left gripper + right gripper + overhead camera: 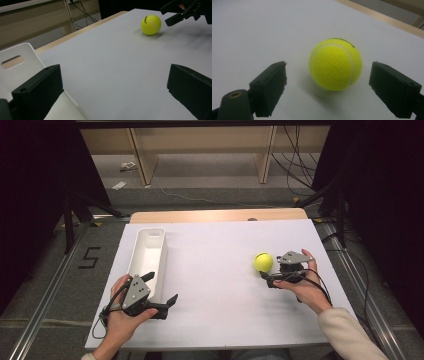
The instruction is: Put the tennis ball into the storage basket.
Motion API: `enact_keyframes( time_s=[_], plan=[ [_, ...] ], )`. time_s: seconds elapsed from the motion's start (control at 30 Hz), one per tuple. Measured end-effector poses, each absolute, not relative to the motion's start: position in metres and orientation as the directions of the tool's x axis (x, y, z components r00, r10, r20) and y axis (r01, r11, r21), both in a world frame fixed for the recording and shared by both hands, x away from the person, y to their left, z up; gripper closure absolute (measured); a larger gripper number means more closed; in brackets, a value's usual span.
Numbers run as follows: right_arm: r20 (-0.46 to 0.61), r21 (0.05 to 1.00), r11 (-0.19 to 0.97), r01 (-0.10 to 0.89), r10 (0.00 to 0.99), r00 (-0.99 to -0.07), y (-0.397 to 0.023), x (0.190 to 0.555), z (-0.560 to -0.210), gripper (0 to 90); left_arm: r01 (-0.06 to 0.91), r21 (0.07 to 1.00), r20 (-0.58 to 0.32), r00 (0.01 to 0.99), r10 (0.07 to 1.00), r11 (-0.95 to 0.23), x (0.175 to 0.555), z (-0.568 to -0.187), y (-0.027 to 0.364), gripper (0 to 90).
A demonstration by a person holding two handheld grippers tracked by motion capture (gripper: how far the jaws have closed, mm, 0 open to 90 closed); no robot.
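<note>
A yellow tennis ball point(263, 262) rests on the white table board point(220, 245), right of centre. My right gripper point(271, 268) is held just to its right, open. In the right gripper view the ball point(335, 63) sits between the two spread jaws, a little ahead of them, with a gap on each side. My left gripper point(161, 288) is open and holds nothing, near the front left beside the near end of a white bin point(148, 251). In the left gripper view the ball point(151, 24) lies far off, with the right gripper point(176, 15) next to it.
The long white bin point(17, 53) stands lengthwise along the board's left side. A bare wooden strip point(215, 215) runs along the far edge. Wooden shelving legs and cables stand on the floor beyond. Metal rails flank the table.
</note>
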State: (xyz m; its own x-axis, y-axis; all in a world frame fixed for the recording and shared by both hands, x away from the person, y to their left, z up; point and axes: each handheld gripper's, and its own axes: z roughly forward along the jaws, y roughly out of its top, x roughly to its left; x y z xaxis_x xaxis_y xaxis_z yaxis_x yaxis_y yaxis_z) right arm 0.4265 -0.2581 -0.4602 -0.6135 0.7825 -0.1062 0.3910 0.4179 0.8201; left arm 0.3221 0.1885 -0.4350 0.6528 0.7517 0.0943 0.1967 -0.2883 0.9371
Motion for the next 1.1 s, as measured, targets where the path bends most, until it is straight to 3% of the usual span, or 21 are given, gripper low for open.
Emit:
enact_keyframes(
  time_s=[0.83, 1.1],
  plan=[
    [-0.109, 0.783, 0.435, 0.444, 0.8, -0.59, -0.238, 0.464, -0.485, 15.5, 0.197, 0.935, 0.097, 0.658, 0.747, -0.295, 0.322, -0.435, 0.188, 0.0],
    [-0.103, 0.792, 0.416, 0.446, 0.812, -0.575, -0.234, 0.472, -0.486, 24.9, 0.198, 0.935, 0.096, 0.658, 0.747, -0.294, 0.322, -0.435, 0.188, 0.0]
  ],
)
